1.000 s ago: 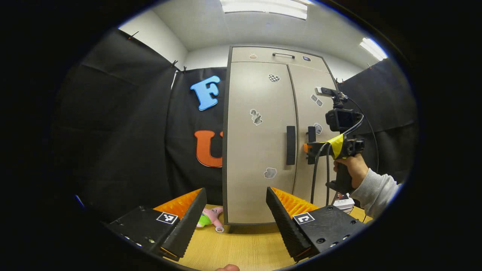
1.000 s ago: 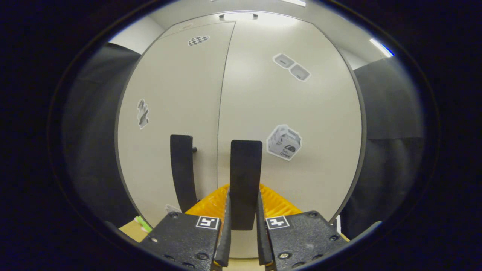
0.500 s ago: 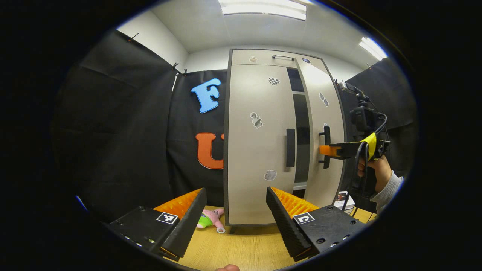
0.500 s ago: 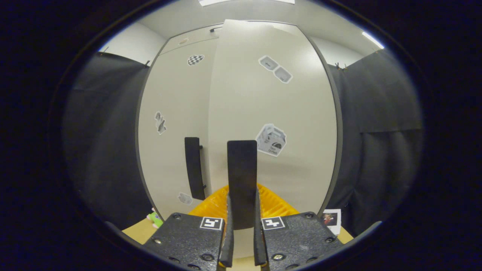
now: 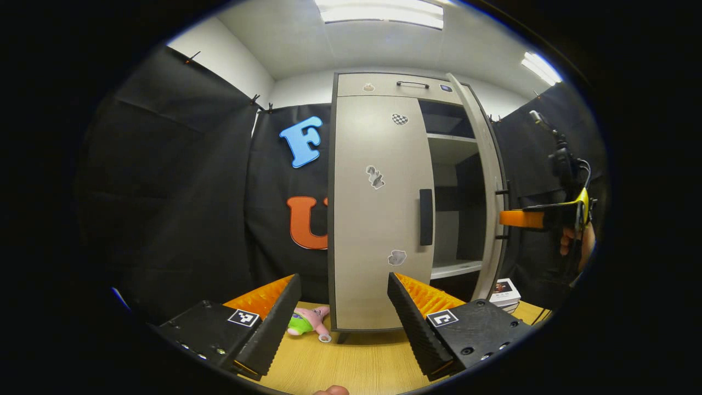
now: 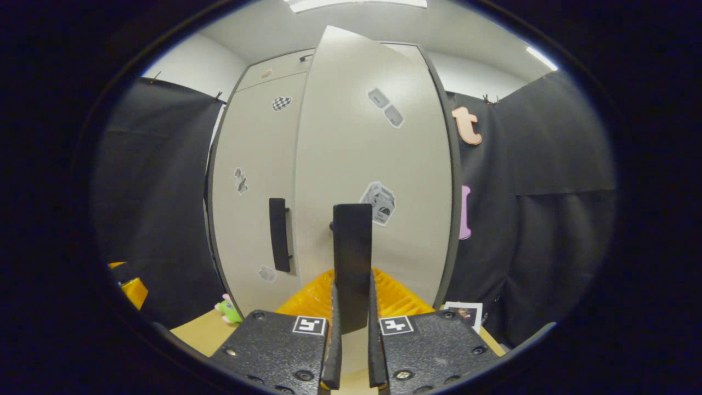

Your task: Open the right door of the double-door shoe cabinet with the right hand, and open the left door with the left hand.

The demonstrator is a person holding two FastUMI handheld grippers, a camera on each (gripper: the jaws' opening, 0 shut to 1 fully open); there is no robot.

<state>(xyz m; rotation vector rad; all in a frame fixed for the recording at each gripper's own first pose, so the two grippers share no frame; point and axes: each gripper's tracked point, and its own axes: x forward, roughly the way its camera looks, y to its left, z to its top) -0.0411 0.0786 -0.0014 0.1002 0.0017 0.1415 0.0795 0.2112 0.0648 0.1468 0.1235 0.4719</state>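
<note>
Right gripper (image 6: 351, 329), fingers clamped on the right door handle (image 6: 352, 258), was swinging that door open; left gripper (image 5: 343, 312), fingers spread and empty, must next take the left door handle (image 5: 426, 216).

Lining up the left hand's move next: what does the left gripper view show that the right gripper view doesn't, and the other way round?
Left gripper view: the shelves inside the cabinet's opened right side, the right door seen nearly edge-on, and the open left tongs held back from the cabinet.
Right gripper view: the right tongs shut on the right handle, and that door's stickered outer face.
Both: the left door, closed, with its left handle untouched, and the wooden table.
</note>
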